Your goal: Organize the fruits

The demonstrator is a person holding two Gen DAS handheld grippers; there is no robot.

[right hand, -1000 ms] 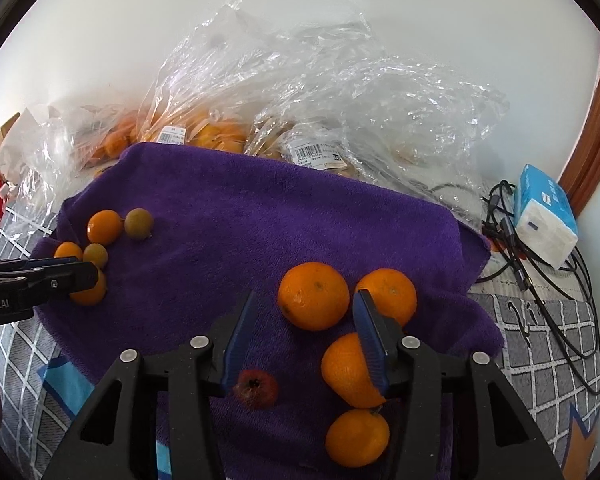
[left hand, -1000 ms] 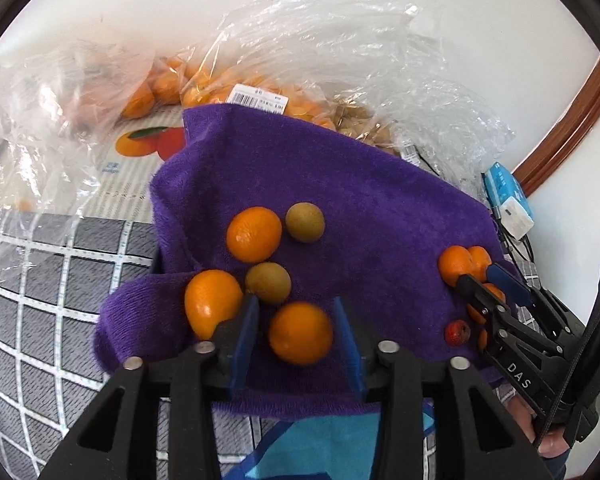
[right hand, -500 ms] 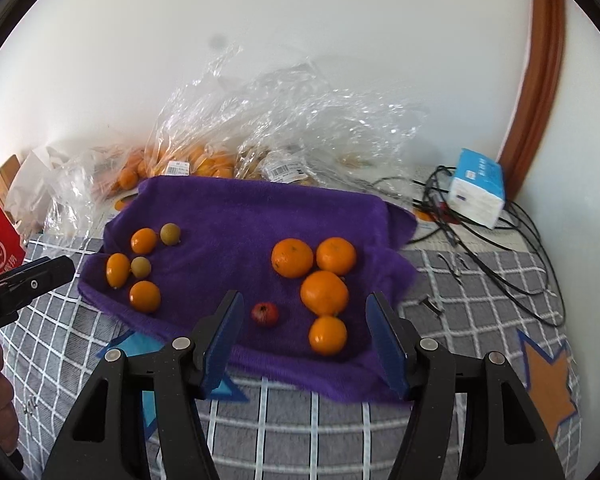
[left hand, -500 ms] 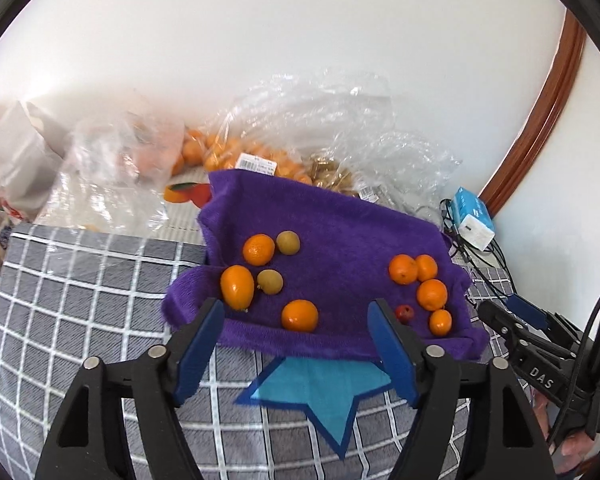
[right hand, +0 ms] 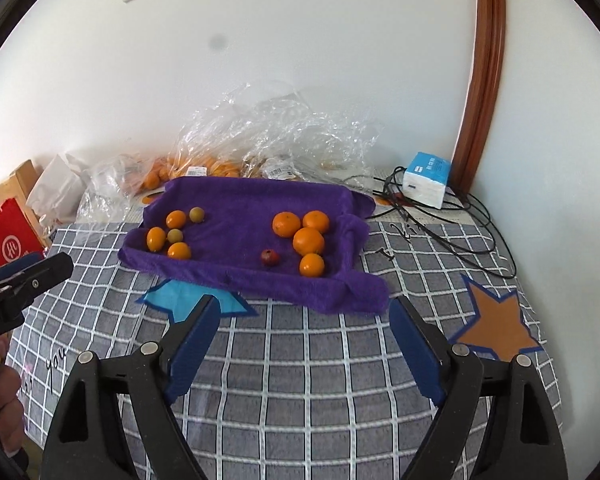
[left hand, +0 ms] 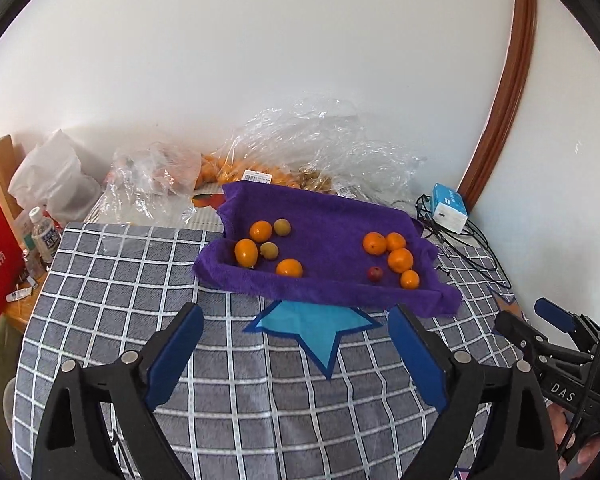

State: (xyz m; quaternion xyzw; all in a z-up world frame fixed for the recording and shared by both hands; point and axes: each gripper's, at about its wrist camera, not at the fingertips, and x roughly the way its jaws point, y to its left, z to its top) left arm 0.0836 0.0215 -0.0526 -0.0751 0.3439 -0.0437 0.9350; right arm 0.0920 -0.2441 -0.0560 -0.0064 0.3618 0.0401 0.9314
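Left gripper [left hand: 296, 352], right gripper [right hand: 304, 344]: jaws just opened wide, nothing between; "DAS" on right gripper body.

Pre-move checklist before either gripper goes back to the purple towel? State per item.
1. Left gripper jaws apart, just been opening, nothing between them: ok.
2. Right gripper same: ok.
3. Both grippers clear of the purple towel: ok.
4. Fruit in two separate groups on towel, left group, right group: ok.
5. Small red fruit sits alone beside the right group's oranges: sorting cannot tell.
6. Cables off the towel: ok.
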